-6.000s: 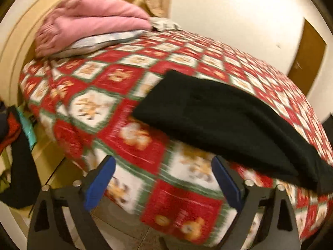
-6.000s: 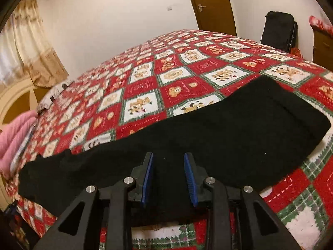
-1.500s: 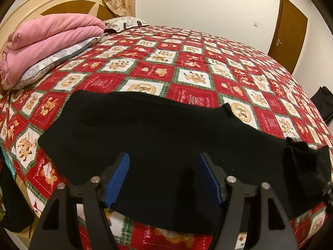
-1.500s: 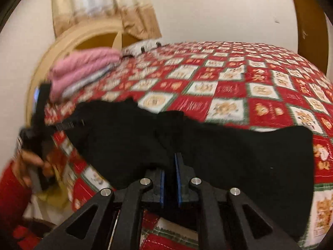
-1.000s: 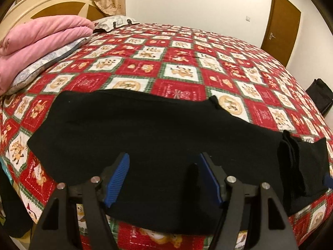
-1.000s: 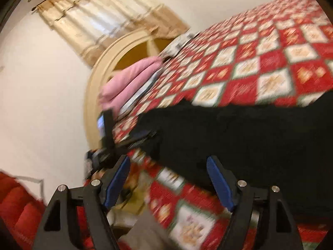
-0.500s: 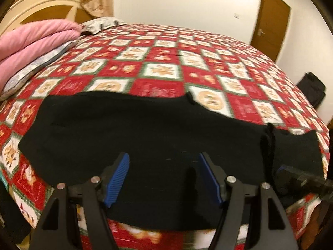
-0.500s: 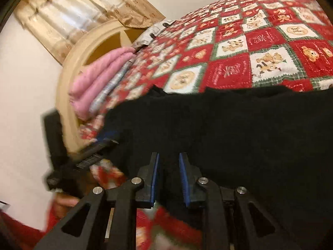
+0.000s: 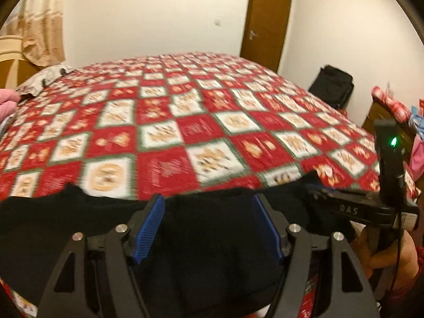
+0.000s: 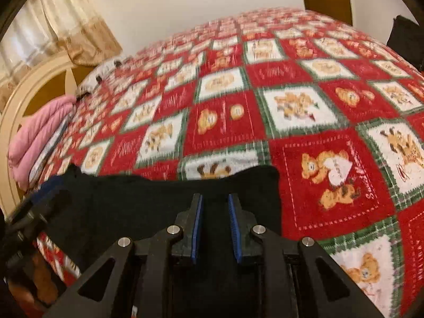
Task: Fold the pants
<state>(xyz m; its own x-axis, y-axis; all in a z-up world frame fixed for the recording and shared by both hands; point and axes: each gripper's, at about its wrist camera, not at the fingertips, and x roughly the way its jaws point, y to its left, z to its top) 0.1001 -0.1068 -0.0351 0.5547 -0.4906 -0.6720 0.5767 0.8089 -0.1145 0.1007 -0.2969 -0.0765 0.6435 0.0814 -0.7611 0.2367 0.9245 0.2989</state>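
Observation:
Black pants (image 9: 79,228) lie in a long strip along the near edge of the bed, and their right end (image 10: 259,185) shows in the right wrist view. My left gripper (image 9: 207,200) hovers open over the strip, its blue pads wide apart and touching nothing. At that right end my right gripper (image 10: 215,197) has its jaws drawn narrow, and black cloth fills the slit between its pads. In the left wrist view its black housing (image 9: 349,209) sits to the right, held by a hand (image 9: 381,259). The left gripper's fingers (image 10: 50,188) appear blurred at the left.
A red, white and green patchwork bedspread (image 9: 185,122) covers the whole bed. Folded pink bedding (image 10: 39,132) rests by the cream headboard (image 10: 31,84). Beyond the bed are a brown door (image 9: 267,21) and a black bag (image 9: 331,87) on the floor.
The right jaws went from wide apart to narrow over the pants and moved to their right end. The left gripper, still open, swung right along the near edge.

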